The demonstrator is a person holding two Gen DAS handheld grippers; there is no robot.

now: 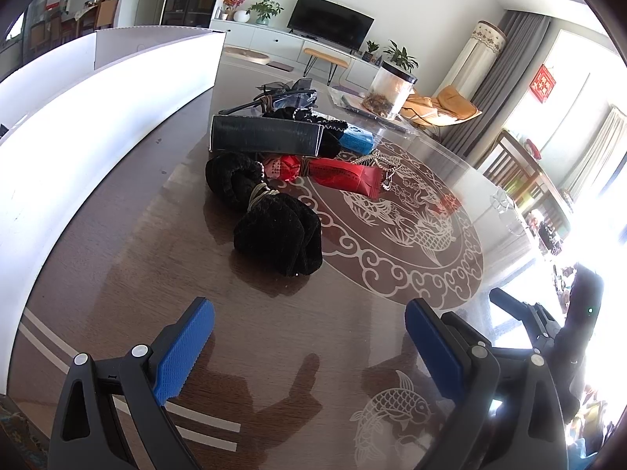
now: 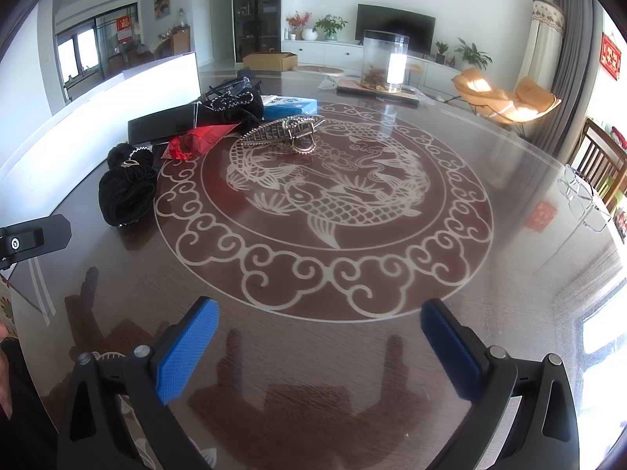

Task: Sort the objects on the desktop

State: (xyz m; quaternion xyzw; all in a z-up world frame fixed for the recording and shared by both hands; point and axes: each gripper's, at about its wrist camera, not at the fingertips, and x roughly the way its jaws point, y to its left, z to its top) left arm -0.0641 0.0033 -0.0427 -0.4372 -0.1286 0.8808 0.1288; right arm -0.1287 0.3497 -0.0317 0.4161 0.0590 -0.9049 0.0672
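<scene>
I can't read the small blue carton (image 1: 356, 141); the long black box (image 1: 266, 134) hides its left end.

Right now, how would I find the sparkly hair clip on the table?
Find the big fish circle on the round table. At its far left edge, beside the red packet, sits the hair clip. It alone is silvery metal; its neighbours are black, red or blue.

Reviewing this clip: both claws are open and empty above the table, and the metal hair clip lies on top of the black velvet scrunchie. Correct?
Not quite. The metal hair clip rests against the red packet, apart from the black velvet scrunchie, which lies nearer the white box; the right wrist view shows this. The left claw and right claw are indeed open and empty.
</scene>
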